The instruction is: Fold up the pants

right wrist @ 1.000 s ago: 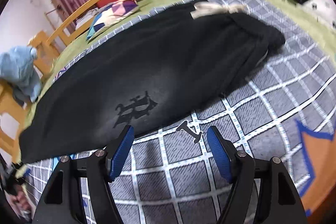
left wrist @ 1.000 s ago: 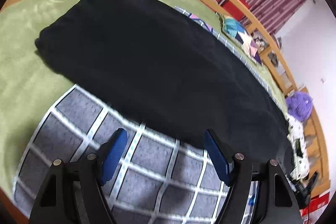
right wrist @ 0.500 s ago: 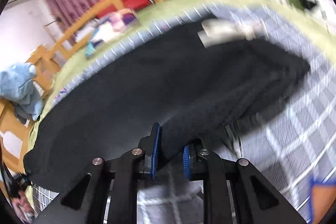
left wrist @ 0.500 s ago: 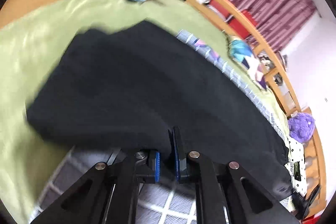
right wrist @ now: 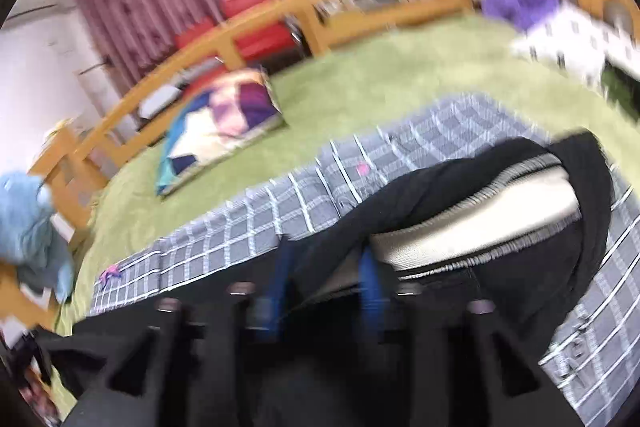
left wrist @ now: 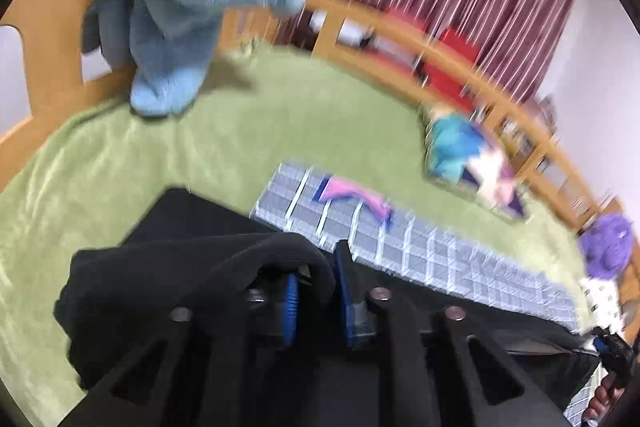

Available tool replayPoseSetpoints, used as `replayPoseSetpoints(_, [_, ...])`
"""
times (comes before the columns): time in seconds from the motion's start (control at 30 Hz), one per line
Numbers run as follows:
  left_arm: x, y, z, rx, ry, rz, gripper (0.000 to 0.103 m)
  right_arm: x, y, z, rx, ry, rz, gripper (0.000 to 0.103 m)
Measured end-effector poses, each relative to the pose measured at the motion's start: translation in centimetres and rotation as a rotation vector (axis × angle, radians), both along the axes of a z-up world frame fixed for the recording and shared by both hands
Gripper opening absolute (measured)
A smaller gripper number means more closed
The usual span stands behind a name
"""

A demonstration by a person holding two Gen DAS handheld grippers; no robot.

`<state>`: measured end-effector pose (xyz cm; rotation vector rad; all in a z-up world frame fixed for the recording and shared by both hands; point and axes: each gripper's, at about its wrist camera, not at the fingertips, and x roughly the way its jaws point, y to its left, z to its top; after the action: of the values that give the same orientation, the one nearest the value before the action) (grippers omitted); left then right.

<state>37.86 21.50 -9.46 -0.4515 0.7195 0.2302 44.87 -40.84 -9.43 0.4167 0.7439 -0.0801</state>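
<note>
Left wrist view first: my left tool (left wrist: 316,297) has the near edge of the black pants (left wrist: 168,267) bunched between its blue pads, jaws narrow, having just eased a little wider with the cloth between them. The fabric humps up over the fingers and trails down onto the green bed cover (left wrist: 120,163) and the grey checked blanket (left wrist: 440,251). A blue plush toy (left wrist: 188,7) hangs at the wooden bed frame (left wrist: 460,55) beyond.

Right wrist view: my right tool (right wrist: 326,287) also has black cloth between its pads, the jaws having just opened further (the blur keeps me from saying how firmly they pinch). The pale inner waistband (right wrist: 472,223) shows just right of the tool, so this hand is near the waist end. A patterned pillow (right wrist: 224,119) lies well apart on the bed.

I judge the pants soft, limp and fairly light: they sag wherever unsupported, so hold the doubled edge, both layers together, not a single ply.
</note>
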Motion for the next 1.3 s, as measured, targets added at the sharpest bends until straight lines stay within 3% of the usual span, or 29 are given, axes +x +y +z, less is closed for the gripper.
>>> replayPoseSetpoints(0.1, [0.1, -0.9, -1.9, 0.056, 0.078, -0.008, 0.033, -1.7, 1.7, -1.4, -0.074, 0.002, 0.060, 0.052])
replayPoseSetpoints(0.17, [-1.5, -1.5, -2.4, 0.091, 0.067, -0.012, 0.063, -4.0, 2.8, -2.6, -0.145, 0.016, 0.093, 0.056])
replayPoseSetpoints(0.23, [-4.0, -1.7, -2.8, 0.095, 0.043, -0.020, 0.070, -6.5, 3.2, -3.8, -0.182, 0.045, 0.127, 0.056])
replayPoseSetpoints(0.43, [-11.8, -1.4, -5.3, 0.059, 0.081, -0.075, 0.070, -14.3, 1.7, -7.0, -0.195, 0.105, 0.161, 0.058])
replayPoseSetpoints(0.63, [-14.4, 1.8, -7.4, 0.021, 0.122, -0.015, 0.070, -17.8, 0.5, -10.3, -0.147, 0.172, 0.147, 0.060])
replayPoseSetpoints(0.7, [-14.4, 3.0, -7.8, -0.032, 0.133, -0.011, 0.070, -18.1, 0.1, -10.8, -0.132, 0.174, 0.131, 0.060])
replayPoseSetpoints(0.83, [-14.7, 4.0, -9.9, -0.229, 0.104, -0.040, 0.070, -18.9, -1.2, -11.1, -0.035, 0.114, 0.090, 0.060])
replayPoseSetpoints(0.9, [-14.6, 3.8, -11.0, -0.290, 0.084, -0.057, 0.070, -18.9, -2.1, -11.2, 0.024, 0.092, 0.063, 0.060])
replayPoseSetpoints(1.03, [-13.3, 3.0, -11.8, -0.333, 0.022, -0.064, 0.070, -17.6, -3.6, -11.6, 0.149, 0.080, 0.038, 0.064])
replayPoseSetpoints(1.3, [-9.2, 4.6, -13.1, -0.469, -0.044, 0.016, 0.068, -10.9, -5.7, -12.6, 0.227, 0.047, -0.007, 0.065])
